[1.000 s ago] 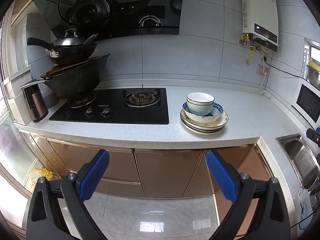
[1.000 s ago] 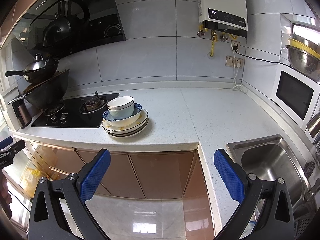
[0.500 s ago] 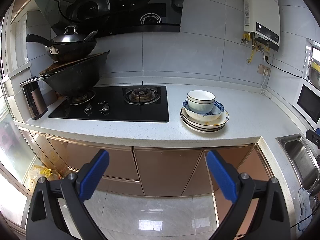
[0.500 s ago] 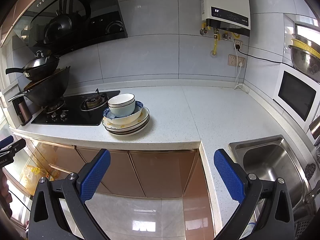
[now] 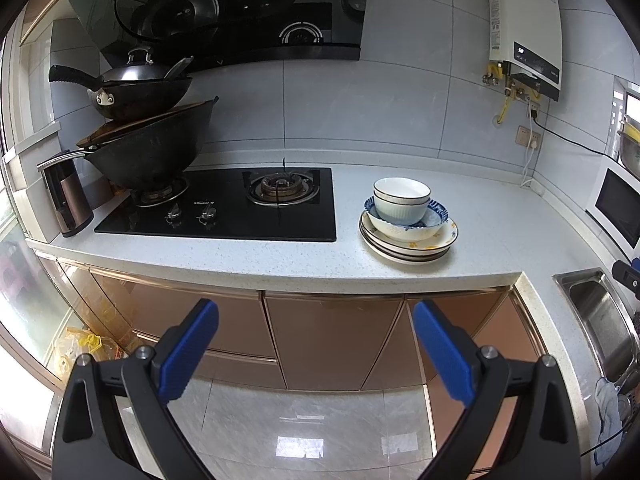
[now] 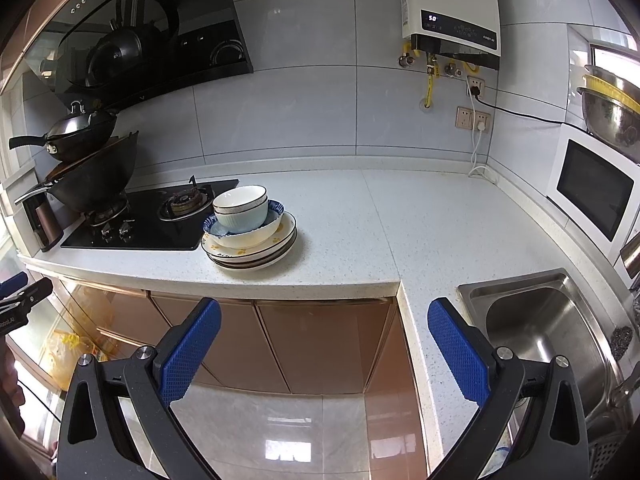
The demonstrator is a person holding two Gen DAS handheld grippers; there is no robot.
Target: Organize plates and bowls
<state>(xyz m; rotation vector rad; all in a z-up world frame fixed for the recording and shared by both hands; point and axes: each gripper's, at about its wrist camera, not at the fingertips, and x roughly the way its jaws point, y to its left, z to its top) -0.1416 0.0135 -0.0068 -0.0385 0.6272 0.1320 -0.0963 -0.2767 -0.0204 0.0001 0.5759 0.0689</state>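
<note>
A pile of dishes stands on the white countertop [image 5: 256, 256] right of the hob. Several plates [image 5: 408, 250] lie at the bottom, a wide white bowl [image 5: 404, 232] and a blue-patterned bowl [image 5: 438, 210] sit on them, and two nested white bowls [image 5: 402, 200] sit on top. The same pile shows in the right wrist view: plates [image 6: 256, 258], top bowls [image 6: 242, 208]. My left gripper [image 5: 316, 344] is open and empty, low in front of the cabinets. My right gripper [image 6: 324, 344] is open and empty, also below the counter edge.
A black gas hob [image 5: 224, 208] carries stacked woks [image 5: 148, 152] at the left, beside a brown kettle [image 5: 66, 200]. A steel sink [image 6: 548, 328] is at the right, a microwave [image 6: 596, 192] behind it. Copper cabinet doors [image 6: 312, 340] lie below the counter.
Both views have shifted slightly closer and higher toward the counter; the dish pile sits a little lower in each. Both grippers stay open. Nothing on the counter has moved.
</note>
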